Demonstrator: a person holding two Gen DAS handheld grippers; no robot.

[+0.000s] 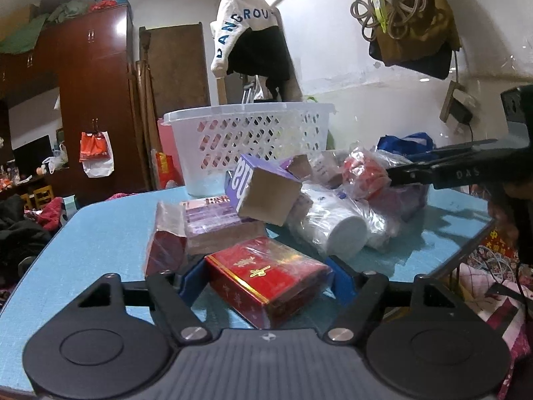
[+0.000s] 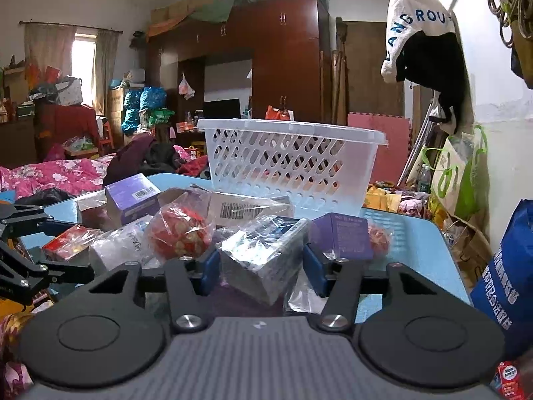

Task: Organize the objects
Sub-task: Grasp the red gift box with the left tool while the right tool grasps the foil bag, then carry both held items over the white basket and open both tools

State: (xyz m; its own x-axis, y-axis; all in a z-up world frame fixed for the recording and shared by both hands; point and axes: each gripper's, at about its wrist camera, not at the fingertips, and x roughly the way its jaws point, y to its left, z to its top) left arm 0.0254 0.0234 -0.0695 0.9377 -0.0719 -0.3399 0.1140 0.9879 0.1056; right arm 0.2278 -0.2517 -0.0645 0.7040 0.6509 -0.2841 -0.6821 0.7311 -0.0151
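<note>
A pile of small packages lies on the blue table (image 1: 100, 233). My left gripper (image 1: 266, 281) straddles a red gold-trimmed box (image 1: 266, 276), its blue pads at the box's two sides. My right gripper (image 2: 261, 266) straddles a plastic-wrapped dark blue and white box (image 2: 263, 253), pads at its sides. A white lattice basket (image 1: 248, 136) stands at the table's far edge, also in the right wrist view (image 2: 289, 163). A purple box (image 1: 263, 190) leans on the pile. The right gripper shows from the side in the left wrist view (image 1: 433, 170).
The pile also holds a white bottle in plastic (image 1: 336, 230), a bagged red item (image 2: 181, 233), a second purple box (image 2: 341, 236) and a maroon packet (image 1: 165, 250). A blue bag (image 2: 509, 273) stands right of the table. A bed with pink bedding (image 2: 56, 176) lies beyond the left edge.
</note>
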